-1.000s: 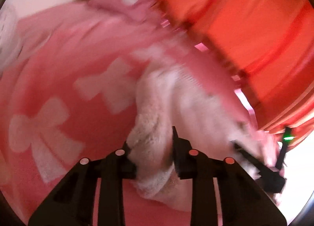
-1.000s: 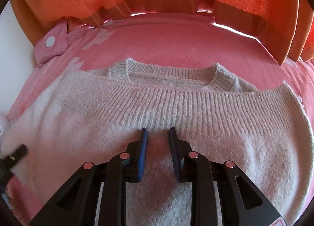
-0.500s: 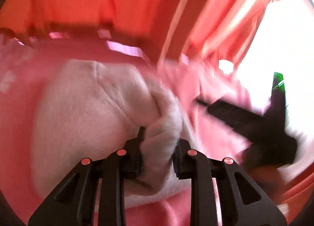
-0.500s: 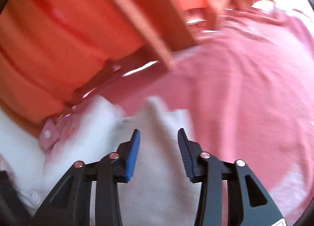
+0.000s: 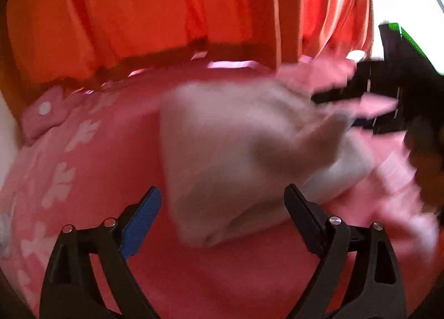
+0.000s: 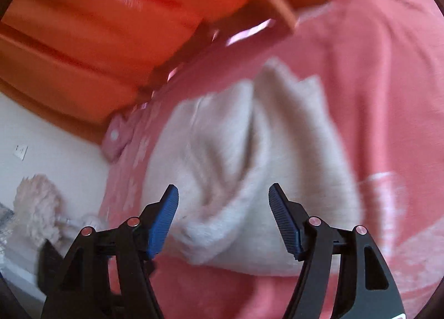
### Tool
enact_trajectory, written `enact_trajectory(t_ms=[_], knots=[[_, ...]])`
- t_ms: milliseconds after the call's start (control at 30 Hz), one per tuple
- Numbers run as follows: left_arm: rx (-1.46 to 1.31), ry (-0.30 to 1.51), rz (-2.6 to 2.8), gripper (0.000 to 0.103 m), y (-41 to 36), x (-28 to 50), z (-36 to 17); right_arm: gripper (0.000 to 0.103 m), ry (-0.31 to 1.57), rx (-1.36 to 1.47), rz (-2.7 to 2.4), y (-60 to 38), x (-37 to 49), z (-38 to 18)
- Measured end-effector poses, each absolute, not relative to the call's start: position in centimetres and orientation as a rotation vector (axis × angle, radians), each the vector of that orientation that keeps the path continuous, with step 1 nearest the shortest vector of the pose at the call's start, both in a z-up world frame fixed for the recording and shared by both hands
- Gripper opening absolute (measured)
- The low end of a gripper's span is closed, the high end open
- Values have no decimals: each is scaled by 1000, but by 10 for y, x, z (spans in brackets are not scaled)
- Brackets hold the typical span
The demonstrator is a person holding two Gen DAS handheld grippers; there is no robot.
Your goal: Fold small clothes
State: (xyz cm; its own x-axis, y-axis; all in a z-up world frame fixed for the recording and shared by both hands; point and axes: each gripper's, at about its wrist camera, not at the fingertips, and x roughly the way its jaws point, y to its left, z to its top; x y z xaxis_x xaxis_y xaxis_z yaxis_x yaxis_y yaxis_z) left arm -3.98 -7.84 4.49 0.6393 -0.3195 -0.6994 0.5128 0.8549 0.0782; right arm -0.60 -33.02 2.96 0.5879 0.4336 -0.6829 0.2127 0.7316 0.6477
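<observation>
**Sweater bundled on the bed, both grippers released**

The pink bedspread [image 5: 211,277] fills the lower part of both views and serves as the landmark here; it carries a pattern of pale bows [image 5: 59,184] toward its left side. Behind the bedspread hangs an orange curtain [image 5: 155,5], with slivers of bright light showing where its hem meets the bed.

In the middle of the bedspread lies the cream knitted sweater [image 6: 249,180]. It sits as a compact, rumpled bundle, with a deep crease running down it and one layer lapped over another, so at least one fold appears to be in place. Its edges look uneven and one corner bulges toward the camera, so squaring and flattening, and perhaps a last fold, seem to be left. Motion blur hides the finer lie of the layers.

The left gripper [image 5: 222,208] hovers just in front of the sweater, jaws spread wide and holding nothing. The right gripper [image 6: 223,208] is likewise spread wide over the near edge of the bundle, empty; in the left view its dark body shows at the sweater's far right side.

At the bedspread's far left corner rests a small pink pillow [image 5: 44,115] with a white button. Off the left edge of the bedspread, by the white wall [image 6: 55,136], sits a fluffy pale object [image 6: 38,205], too blurred to identify, and a wall socket [image 6: 21,151] above it. None of these touches the sweater; the only likely hindrance is the sweater's own bulk and loose knit, which may spring open
</observation>
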Motion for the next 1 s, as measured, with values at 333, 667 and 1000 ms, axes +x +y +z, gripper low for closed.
enact_trajectory(t_ms=[333, 667, 1000], knots=[[114, 949, -446, 34, -54, -4, 6, 15, 819, 690, 234, -310, 6, 91], [123, 985, -453, 22, -72, -9, -12, 14, 949, 672, -14, -383, -44, -3], [76, 863, -500, 42, -64, -37, 60, 38, 803, 518, -105, -391, -73, 70]])
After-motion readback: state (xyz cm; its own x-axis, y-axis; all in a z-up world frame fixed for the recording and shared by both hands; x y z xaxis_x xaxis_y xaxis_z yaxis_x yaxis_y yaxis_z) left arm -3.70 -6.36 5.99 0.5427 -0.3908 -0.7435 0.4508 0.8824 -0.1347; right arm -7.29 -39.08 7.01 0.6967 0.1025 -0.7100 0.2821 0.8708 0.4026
